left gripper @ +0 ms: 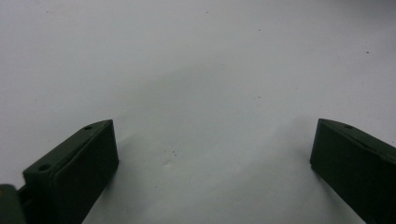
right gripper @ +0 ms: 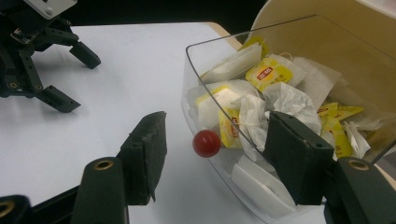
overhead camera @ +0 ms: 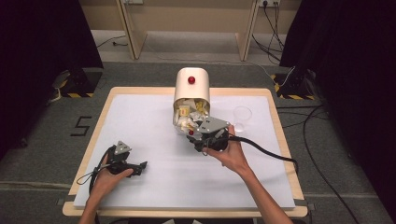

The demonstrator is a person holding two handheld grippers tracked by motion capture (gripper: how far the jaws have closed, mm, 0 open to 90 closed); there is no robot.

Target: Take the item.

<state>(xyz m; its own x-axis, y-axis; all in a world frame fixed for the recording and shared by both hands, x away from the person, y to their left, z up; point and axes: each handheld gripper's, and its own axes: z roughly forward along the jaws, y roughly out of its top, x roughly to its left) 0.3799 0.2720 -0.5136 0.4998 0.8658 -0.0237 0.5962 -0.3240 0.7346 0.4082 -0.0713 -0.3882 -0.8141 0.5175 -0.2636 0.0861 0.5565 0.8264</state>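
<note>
A cream tea-bag box with a red knob on top stands at the back middle of the table. Its clear curved front flap is tipped open, showing several yellow and white tea bags. A second red knob sits on the flap's outer face. My right gripper is open, one jaw outside the flap and one over the tea bags, the knob between them untouched. My left gripper rests open at the front left, with bare white cover between its jaws.
A clear plastic cup stands upright to the right of the box. A white sheet covers the wooden table. The left gripper lies across the sheet in the right gripper view. Cables run over the floor on the right.
</note>
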